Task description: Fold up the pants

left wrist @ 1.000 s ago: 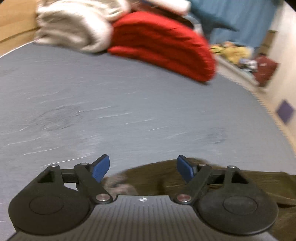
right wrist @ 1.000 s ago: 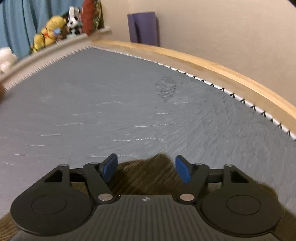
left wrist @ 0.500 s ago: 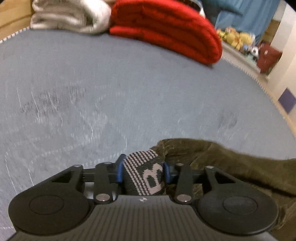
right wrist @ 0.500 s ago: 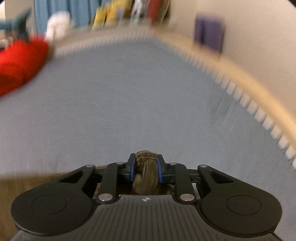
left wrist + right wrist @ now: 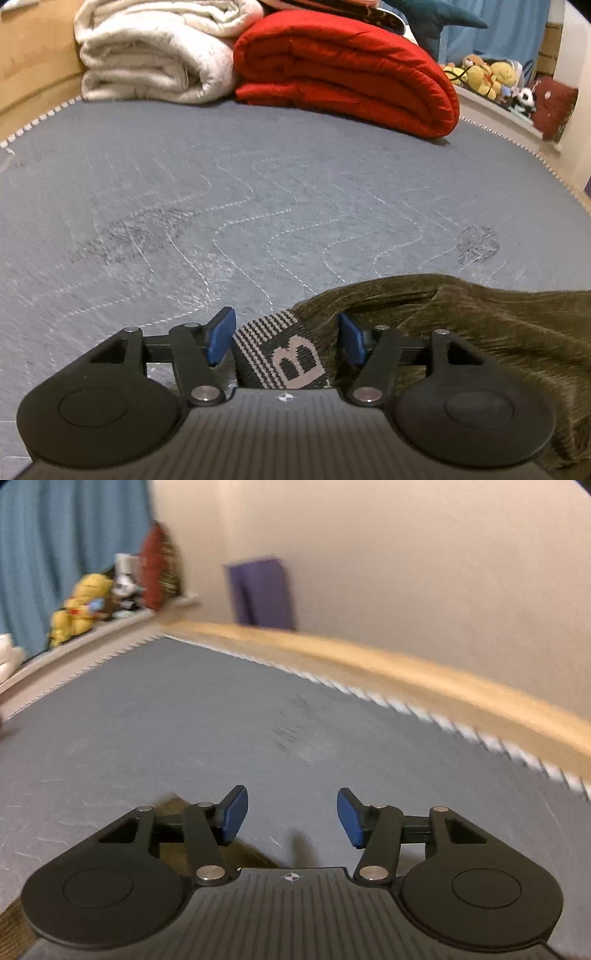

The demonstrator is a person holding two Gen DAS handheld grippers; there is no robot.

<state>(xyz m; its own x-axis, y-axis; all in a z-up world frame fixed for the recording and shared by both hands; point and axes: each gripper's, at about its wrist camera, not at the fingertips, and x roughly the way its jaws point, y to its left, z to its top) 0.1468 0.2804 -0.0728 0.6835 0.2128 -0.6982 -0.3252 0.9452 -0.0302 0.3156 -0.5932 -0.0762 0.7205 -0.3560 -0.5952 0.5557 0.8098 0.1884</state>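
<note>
- Both grippers stand wide: my left gripper point(image 5: 287, 336) has its blue pads apart on either side of the striped waistband point(image 5: 280, 354) without pinching it, and my right gripper point(image 5: 291, 816) holds nothing.
- From the left tool outward, the olive pants point(image 5: 480, 325) spread toward three o'clock on the grey mattress point(image 5: 258, 184).
- At twelve o'clock, well apart, sit a red blanket point(image 5: 347, 66) and a white blanket point(image 5: 155, 51).
- In the right view, blurred, only a pants corner point(image 5: 251, 853) shows at seven o'clock.
- I judge one fold laid and released; next I must regrasp an edge with both tools and fold again.
</note>
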